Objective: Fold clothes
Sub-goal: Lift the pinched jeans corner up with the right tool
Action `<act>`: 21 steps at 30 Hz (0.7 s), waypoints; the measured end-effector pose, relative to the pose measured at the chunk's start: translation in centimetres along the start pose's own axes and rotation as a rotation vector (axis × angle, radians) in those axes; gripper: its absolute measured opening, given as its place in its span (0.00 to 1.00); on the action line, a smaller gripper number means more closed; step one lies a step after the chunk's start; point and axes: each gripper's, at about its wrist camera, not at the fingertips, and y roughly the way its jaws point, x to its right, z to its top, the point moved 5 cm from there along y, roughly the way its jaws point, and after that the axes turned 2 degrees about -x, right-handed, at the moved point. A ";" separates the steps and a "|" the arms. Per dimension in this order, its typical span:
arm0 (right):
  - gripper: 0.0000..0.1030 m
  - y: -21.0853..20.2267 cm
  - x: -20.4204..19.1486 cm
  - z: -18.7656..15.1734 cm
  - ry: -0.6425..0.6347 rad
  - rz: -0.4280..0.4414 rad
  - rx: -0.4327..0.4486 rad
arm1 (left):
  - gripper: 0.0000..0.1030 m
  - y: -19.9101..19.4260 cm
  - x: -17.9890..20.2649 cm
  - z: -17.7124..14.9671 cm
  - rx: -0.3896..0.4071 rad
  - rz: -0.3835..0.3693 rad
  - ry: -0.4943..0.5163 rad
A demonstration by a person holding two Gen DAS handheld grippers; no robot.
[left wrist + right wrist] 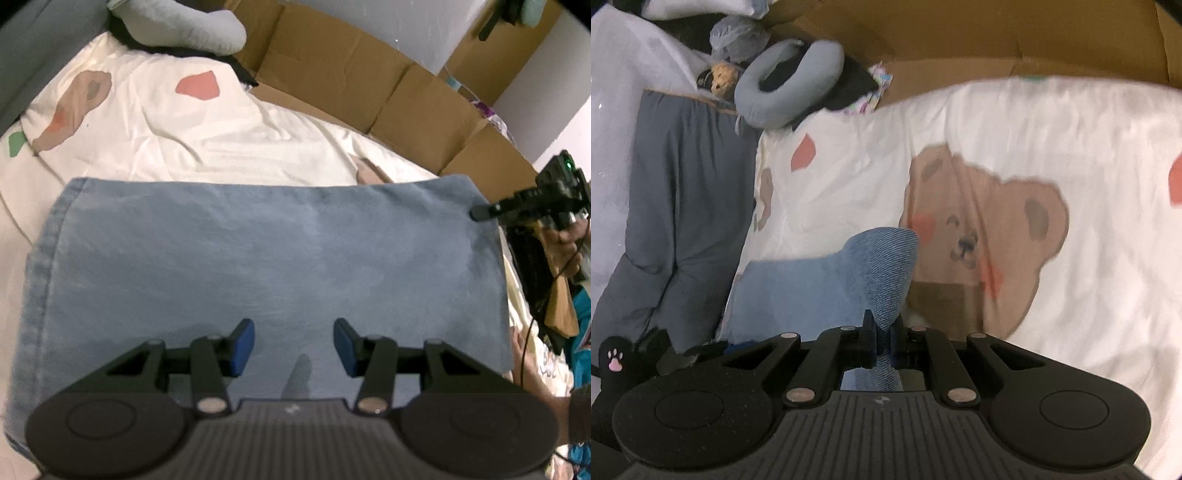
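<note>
A folded blue denim garment (266, 258) lies flat on a white bedsheet with a bear print (184, 122). My left gripper (293, 345) is open, its blue pads apart just above the garment's near part, holding nothing. My right gripper (884, 341) is shut on a corner of the denim garment (882, 266), which stands up between its pads. In the left wrist view the right gripper (480, 213) shows at the garment's far right corner, held by a hand.
Cardboard walls (351, 74) run along the far side of the bed. A grey neck pillow (786, 92) and a small plush toy (720, 77) lie at the head. A grey quilt (683, 203) lies at the left.
</note>
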 end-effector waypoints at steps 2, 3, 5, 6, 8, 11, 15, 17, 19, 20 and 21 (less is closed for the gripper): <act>0.04 -0.4 0.1 0.9 -0.011 -0.007 0.011 | 0.49 -0.1 0.0 0.0 0.006 0.003 0.001; 0.04 -0.5 0.1 1.3 -0.016 -0.010 0.016 | 0.49 -0.2 0.1 0.0 0.009 0.004 0.002; 0.04 -0.9 0.1 2.1 -0.029 -0.014 0.020 | 0.49 -0.3 0.1 0.0 0.016 0.007 0.003; 0.04 -1.0 0.2 2.5 -0.035 -0.016 0.023 | 0.49 -0.4 0.1 0.0 0.019 0.008 0.004; 0.04 -1.5 0.5 3.3 -0.031 -0.022 0.039 | 0.49 0.1 0.6 0.5 0.022 0.010 0.004; 0.04 -2.2 1.7 4.4 -0.017 -0.037 0.062 | 0.49 0.3 0.7 0.5 0.018 0.009 0.007; 0.05 -1.7 4.2 4.9 0.021 -0.045 0.047 | 0.49 0.6 0.7 0.7 0.009 0.010 0.012; 0.05 -1.1 5.5 4.7 0.049 -0.045 0.053 | 0.49 0.8 0.7 0.9 0.003 0.013 0.010; 0.06 -0.6 6.8 4.5 0.078 -0.047 0.060 | 0.49 1.1 0.7 0.9 -0.003 0.013 0.012; 0.09 -0.4 7.6 4.5 0.097 -0.052 0.066 | 0.49 1.2 0.8 1.0 -0.006 0.013 0.017; 0.10 -0.2 8.3 4.5 0.115 -0.057 0.072 | 0.49 1.3 0.9 1.0 -0.011 0.014 0.022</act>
